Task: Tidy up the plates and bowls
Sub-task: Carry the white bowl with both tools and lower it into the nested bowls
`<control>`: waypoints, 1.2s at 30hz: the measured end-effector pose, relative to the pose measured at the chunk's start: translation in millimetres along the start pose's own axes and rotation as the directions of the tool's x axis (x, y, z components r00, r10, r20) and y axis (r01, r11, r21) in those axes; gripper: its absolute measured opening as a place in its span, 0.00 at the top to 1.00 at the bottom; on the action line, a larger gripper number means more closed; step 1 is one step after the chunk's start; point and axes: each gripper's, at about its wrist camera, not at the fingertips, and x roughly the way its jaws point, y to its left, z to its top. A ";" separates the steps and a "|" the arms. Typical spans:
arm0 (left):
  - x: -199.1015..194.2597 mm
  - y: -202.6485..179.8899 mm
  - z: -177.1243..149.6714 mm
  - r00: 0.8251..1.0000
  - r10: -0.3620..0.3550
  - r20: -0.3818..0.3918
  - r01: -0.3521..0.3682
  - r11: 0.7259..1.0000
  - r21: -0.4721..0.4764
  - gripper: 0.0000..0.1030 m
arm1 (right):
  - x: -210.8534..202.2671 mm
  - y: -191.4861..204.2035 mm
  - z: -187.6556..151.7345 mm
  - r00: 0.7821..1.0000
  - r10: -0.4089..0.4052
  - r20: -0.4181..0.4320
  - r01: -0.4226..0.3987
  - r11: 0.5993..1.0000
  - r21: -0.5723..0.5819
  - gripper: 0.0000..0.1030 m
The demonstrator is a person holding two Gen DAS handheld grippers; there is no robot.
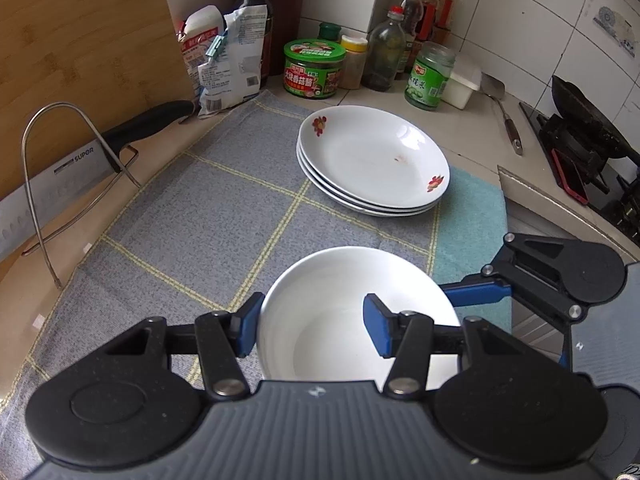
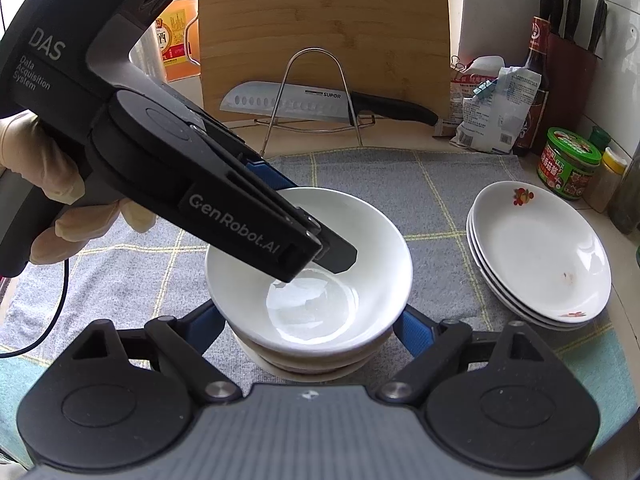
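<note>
A white bowl tops a stack of similar bowls on the grey checked cloth. My left gripper is shut on that top bowl's rim, one pad inside the bowl and one outside. My right gripper stands open with a blue finger on each side of the stack, and both tips run under the top bowl's rim. One of its fingers shows at the bowl's right side. A stack of three flowered white plates lies beyond on the cloth.
A bamboo cutting board, a wire rack and a large knife stand behind the cloth. Jars, bottles and bags line the tiled wall. A stove with a wok is on the right. A gloved hand holds the left gripper.
</note>
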 end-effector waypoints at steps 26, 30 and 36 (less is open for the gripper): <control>-1.9 6.5 -4.0 0.997 0.029 0.066 -0.029 1.000 -0.001 0.33 | -1.3 4.8 2.1 0.999 -0.025 0.023 0.025 0.999 -0.037 0.00; -15.3 8.9 -12.2 0.990 0.049 0.133 -0.049 0.999 0.003 0.17 | -4.2 2.5 -2.2 0.999 -0.026 0.028 0.027 0.999 -0.033 0.00; -39.1 11.3 -31.5 0.974 0.075 0.216 -0.073 0.997 -0.016 0.09 | -6.1 -0.8 -13.8 0.999 -0.031 0.028 0.032 0.999 -0.041 0.00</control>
